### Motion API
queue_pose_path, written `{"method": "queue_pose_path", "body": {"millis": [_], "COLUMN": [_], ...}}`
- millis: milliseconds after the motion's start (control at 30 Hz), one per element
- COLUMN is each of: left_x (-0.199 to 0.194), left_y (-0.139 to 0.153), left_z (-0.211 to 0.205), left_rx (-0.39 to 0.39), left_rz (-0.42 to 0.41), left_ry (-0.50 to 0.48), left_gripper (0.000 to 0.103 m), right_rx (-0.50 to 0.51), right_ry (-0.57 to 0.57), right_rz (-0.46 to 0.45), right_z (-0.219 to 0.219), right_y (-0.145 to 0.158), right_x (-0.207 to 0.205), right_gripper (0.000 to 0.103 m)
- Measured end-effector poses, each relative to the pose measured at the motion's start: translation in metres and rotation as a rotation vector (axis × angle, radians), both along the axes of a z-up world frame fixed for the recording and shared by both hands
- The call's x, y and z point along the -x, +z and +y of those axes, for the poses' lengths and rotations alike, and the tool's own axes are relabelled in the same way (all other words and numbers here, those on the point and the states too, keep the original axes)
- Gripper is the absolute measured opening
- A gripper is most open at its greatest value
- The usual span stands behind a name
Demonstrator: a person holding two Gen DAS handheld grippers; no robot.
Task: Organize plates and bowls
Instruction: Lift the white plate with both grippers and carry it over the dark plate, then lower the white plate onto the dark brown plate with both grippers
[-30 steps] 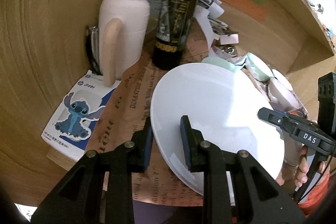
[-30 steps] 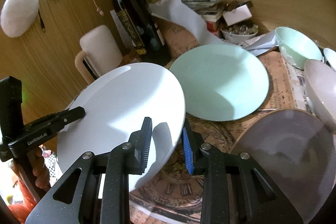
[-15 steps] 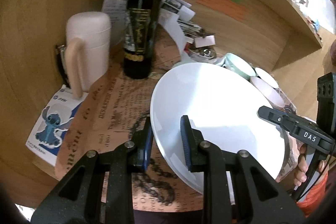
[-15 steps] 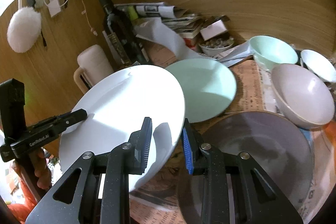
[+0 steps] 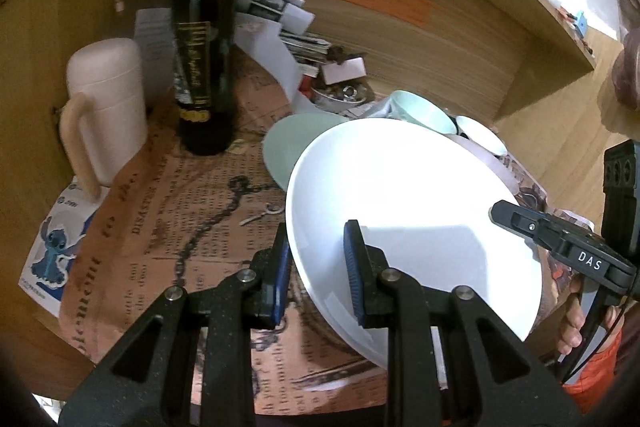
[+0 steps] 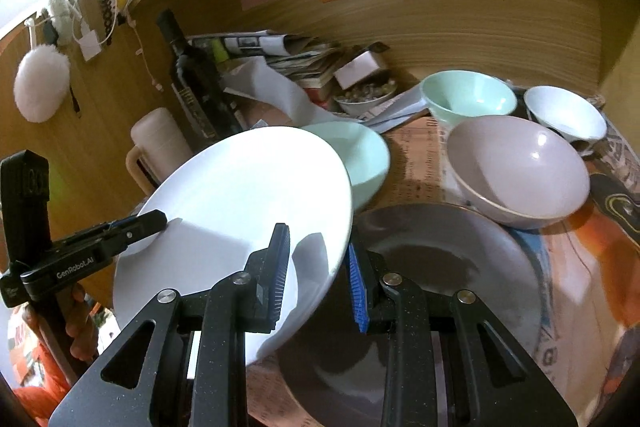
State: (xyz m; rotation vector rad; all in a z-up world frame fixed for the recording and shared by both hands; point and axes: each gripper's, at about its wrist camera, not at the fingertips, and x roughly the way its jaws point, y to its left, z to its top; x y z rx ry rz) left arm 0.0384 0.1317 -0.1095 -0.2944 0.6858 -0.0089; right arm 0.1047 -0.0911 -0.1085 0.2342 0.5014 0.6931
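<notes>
A large white plate hangs tilted in the air, carried by both grippers. My left gripper is shut on its left rim, and my right gripper is shut on the opposite rim. Each gripper shows at the far edge of the other's view. Below and to the right lies a dark grey plate. Behind the white plate sits a mint green plate. Further right stand a pinkish-grey bowl, a mint green bowl and a small white bowl.
A dark wine bottle and a cream jug with a handle stand at the back left on printed brown paper. Newspapers, a small box and a dish of small bits crowd the back wall. Wooden walls enclose the corner.
Both grippers have carried the white plate to the right, away from the bottle and jug, so it now hangs partly above the dark grey plate. The bowls have come into view.
</notes>
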Motion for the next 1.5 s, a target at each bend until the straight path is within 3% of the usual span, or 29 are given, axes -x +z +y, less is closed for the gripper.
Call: {"method": "queue_pose_path", "body": {"millis": [800, 1500], "left_x": [-0.029, -0.054], "left_y": [-0.013, -0.042], "left_z": [-0.08, -0.101], "left_rx": [-0.019, -0.029], "left_rz": [0.069, 0.161], "left_ry": [-0.106, -0.146], "left_gripper": [0.025, 0.025], "right_rx": [-0.05, -0.048], "right_ry": [-0.089, -0.116], "right_rz": [0.067, 0.168], "right_z": [-0.076, -0.093], "right_y": [-0.037, -0.066], "right_x": [0.0, -0.014], "right_gripper": [0.025, 0.025]}}
